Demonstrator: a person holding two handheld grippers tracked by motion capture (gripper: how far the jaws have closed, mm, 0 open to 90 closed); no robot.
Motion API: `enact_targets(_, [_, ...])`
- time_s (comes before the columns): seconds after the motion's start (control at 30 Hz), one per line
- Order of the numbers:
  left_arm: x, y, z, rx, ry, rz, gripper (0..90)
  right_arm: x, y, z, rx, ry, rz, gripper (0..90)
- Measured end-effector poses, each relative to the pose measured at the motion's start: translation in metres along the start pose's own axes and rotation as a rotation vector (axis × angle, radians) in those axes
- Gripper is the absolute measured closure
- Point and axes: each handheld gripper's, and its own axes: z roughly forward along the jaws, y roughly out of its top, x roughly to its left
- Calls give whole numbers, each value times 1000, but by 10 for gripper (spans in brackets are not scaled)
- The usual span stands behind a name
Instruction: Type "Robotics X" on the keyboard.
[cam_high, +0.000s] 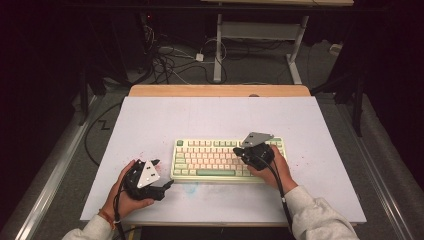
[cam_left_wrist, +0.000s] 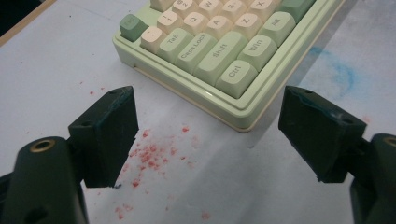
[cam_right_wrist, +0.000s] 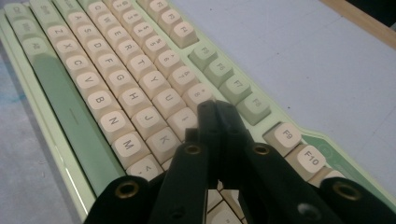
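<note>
The keyboard (cam_high: 227, 160), pale green with cream and green keycaps, lies flat on the white board (cam_high: 165, 117) that covers the bench, near the middle of the front half, its long side parallel to the front edge. Its long green space bar runs along the row nearest the person.

The right gripper (cam_high: 240, 150) is over the right part of the keyboard, held from behind by the person's right hand (cam_high: 275, 167), which rests at the keyboard's front right corner. Its jaws are pressed together with nothing between them, and in the right gripper view the joined tips (cam_right_wrist: 216, 112) sit over the cream keys around the I and 9, close above or on the caps; contact cannot be told. A grey three-cornered plate (cam_high: 256, 138) tops this gripper and a black cable trails back along the sleeve.

The left gripper (cam_high: 164, 174) is on the board just off the keyboard's front left corner, held in the left hand (cam_high: 127, 192). Its jaws stand wide apart and empty; in the left gripper view they frame the corner with the Ctrl key (cam_left_wrist: 236, 73), without touching it.

Red specks (cam_left_wrist: 149, 156) are scattered on the board by that corner, and a faint blue smear (cam_high: 190, 187) lies before the keyboard's front edge.
</note>
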Motion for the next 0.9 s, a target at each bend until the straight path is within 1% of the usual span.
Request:
enact_targets(0.2, [-1, 0, 0, 4, -2, 6, 192, 1, -1, 10, 27, 6, -13, 900])
enact_targets(0.3, [-1, 0, 1, 7, -2, 5, 192, 1, -1, 13, 40, 5, -11, 900])
enact_targets(0.4, [-1, 0, 1, 8, -2, 5, 192, 2, -2, 14, 41, 4, -15, 900])
enact_targets(0.47, [-1, 0, 2, 13, -6, 8, 192, 3, -3, 16, 56, 5, -22, 900])
enact_targets(0.5, [-1, 0, 2, 16, -4, 10, 192, 4, -3, 16, 53, 5, -13, 900])
enact_targets(0.57, [-1, 0, 2, 15, -6, 11, 192, 4, -3, 16, 53, 4, -27, 900])
enact_targets(0.63, [-1, 0, 1, 14, -4, 10, 192, 5, -3, 15, 52, 4, -22, 900])
enact_targets(0.8, [-1, 0, 1, 16, -5, 10, 192, 6, 0, 9, 17, 6, -24, 900])
enact_targets(0.9, [-1, 0, 1, 18, -5, 11, 192, 7, 1, 8, 14, 5, -25, 900])
